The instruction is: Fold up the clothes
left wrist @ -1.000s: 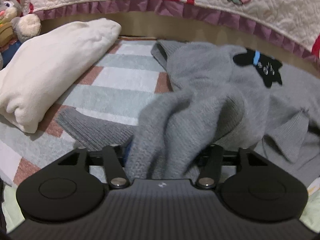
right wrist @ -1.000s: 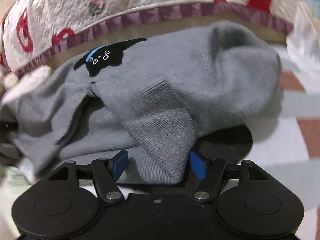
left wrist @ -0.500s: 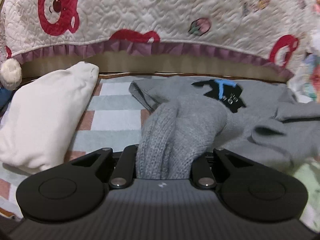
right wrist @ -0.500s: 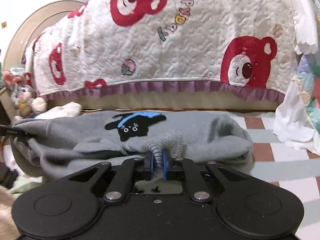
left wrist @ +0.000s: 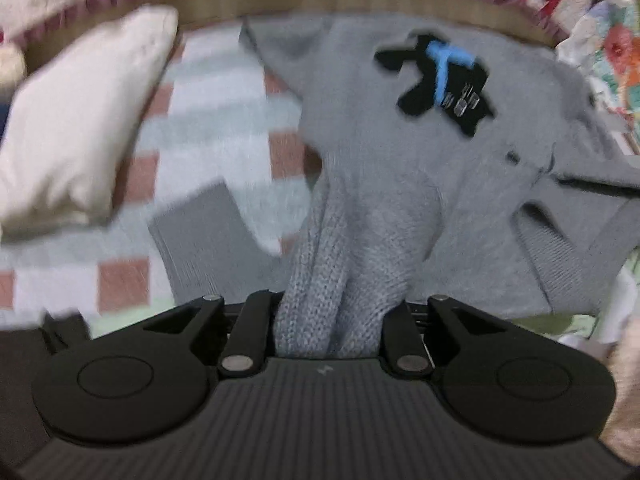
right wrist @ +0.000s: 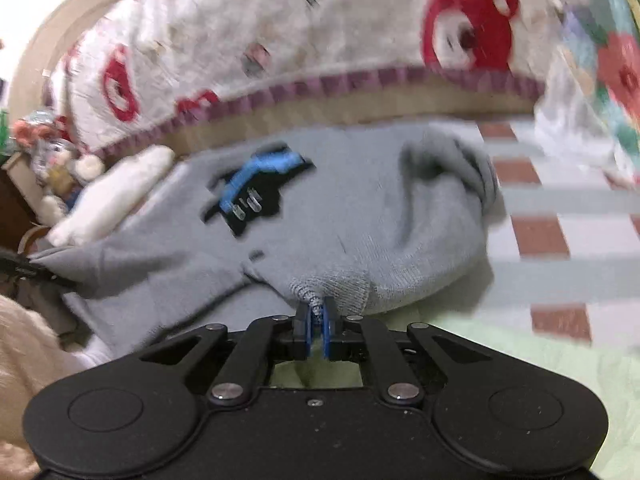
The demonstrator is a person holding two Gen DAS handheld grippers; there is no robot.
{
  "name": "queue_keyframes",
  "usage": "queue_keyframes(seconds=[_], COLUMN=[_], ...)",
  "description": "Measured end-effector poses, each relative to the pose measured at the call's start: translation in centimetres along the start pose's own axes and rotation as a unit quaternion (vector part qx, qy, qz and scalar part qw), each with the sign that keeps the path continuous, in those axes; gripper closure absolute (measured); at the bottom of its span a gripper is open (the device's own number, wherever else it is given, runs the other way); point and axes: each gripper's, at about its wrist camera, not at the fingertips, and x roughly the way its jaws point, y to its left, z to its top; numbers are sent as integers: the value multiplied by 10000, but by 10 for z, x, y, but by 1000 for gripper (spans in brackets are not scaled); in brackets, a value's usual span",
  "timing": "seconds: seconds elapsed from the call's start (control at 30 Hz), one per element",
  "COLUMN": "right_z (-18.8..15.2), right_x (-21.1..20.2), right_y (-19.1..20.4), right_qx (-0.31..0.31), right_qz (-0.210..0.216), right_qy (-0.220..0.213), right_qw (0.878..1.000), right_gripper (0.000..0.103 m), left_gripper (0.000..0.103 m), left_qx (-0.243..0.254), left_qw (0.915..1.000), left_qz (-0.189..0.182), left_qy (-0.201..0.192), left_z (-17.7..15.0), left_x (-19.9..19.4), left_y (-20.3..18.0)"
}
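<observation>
A grey knit sweater with a black cat patch and a blue stripe hangs bunched between both grippers, lifted off a checked mat. My left gripper is shut on a thick fold of the sweater's ribbed knit; the cloth hides its pads. In the right wrist view the same grey sweater spreads ahead, and my right gripper is shut on a small pinch of its ribbed edge between blue pads. Both views are blurred by motion.
A cream folded garment lies left on the checked mat, with a grey ribbed piece beside it. A quilt with red bears hangs behind. Stuffed toys sit far left. Floral fabric is at the right.
Both grippers closed on the sweater and rose with it, so it now hangs stretched between them. The left view swung downward toward the mat again.
</observation>
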Motion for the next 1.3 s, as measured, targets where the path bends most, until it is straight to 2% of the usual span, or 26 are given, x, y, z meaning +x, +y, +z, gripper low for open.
queue_keyframes(seconds=[0.1,0.2,0.3,0.4,0.47,0.6,0.67,0.73,0.8,0.87,1.0,1.13,1.2,1.3], right_z=[9,-1,-33,-61,-69,-53,-43,-35,-29,-26,-25,-27,-27,-23], right_x=[-37,-50,-28,4,13,-9,-18,-22,-11,10,66,108,122,126], right_y=[12,19,8,1,-1,2,6,11,21,34,65,79,81,81], right_qx=[-71,-195,-42,-45,50,-118,-270,-400,-528,-715,-938,-933,-835,-770], right_qz=[133,71,-256,-528,-523,-470,-276,-15,337,683,1297,1360,1403,1466], right_qy=[-307,-185,315,937,1168,801,545,391,461,614,1129,1534,1640,1488], right_qw=[9994,9996,9992,9942,9918,9956,9978,9984,9970,9932,9806,9743,9729,9749], right_gripper=[96,96,97,96,94,86,76,72,71,69,68,68,68,68], left_gripper=[89,89,85,78,73,65,61,60,54,52,53,53,52,52], left_qx=[-31,27,148,423,716,809,801,802,767,734,1002,1710,2283,3098], left_qw=[9998,9998,9985,9946,9926,9937,9952,9964,9964,9956,9927,9806,9658,9353], left_qz=[-194,-164,-12,74,199,120,18,-168,-286,-382,-468,-831,-1099,-1564], left_qy=[-69,114,536,943,958,764,564,227,-209,-442,-482,-481,-548,-695], left_z=[1,-5,-19,-31,-32,-23,-17,-14,-16,-18,-4,26,37,47], left_x=[-28,-31,-1,23,22,-3,-22,-47,-68,-72,-37,7,20,36], left_y=[3,3,3,-3,-10,-8,-6,-5,-2,-2,-27,-83,-112,-152])
